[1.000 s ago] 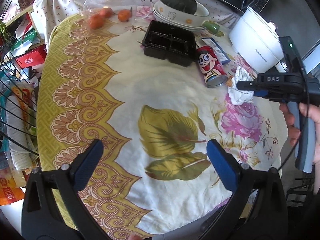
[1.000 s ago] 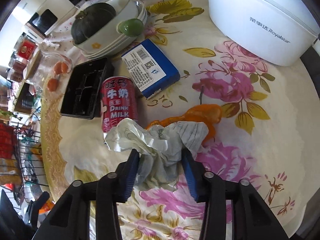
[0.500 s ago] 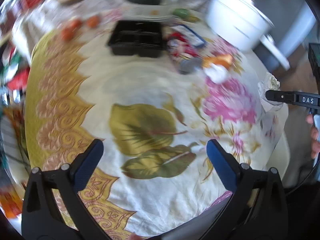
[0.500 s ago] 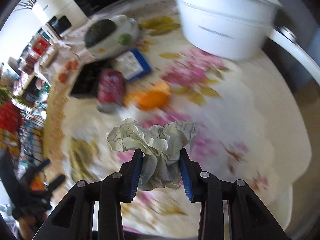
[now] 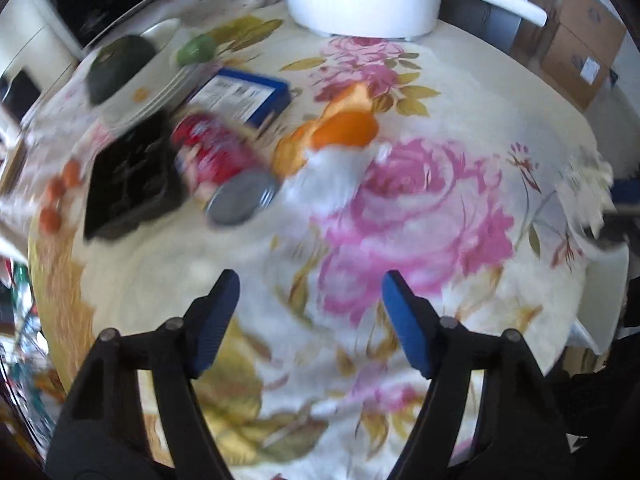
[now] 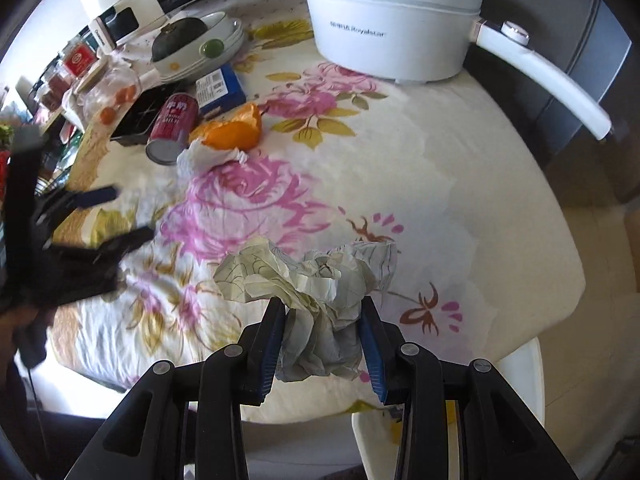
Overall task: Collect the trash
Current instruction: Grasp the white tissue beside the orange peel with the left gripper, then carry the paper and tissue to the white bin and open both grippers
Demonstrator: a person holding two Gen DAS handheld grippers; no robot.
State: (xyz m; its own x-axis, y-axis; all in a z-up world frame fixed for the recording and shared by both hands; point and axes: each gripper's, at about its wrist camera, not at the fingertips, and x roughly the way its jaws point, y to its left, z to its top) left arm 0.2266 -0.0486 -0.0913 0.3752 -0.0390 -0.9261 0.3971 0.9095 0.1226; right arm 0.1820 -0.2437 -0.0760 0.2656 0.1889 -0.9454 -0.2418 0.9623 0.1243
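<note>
Right gripper (image 6: 322, 338) clamped on crumpled white printed paper wad (image 6: 316, 276) above floral tablecloth (image 6: 420, 184), left gripper (image 5: 310, 320) empty, jaws just narrowing, apart, toppled red drink can (image 5: 218, 160) beyond

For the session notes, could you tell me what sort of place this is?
Probably a home dining area: a flowered tablecloth, an electric cooking pot and stacked bowls holding a dark squash.

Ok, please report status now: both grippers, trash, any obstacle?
Right gripper clamps crumpled paper. Left gripper empty, jaws just closing. Tissue by orange peel. No obstacle.
</note>
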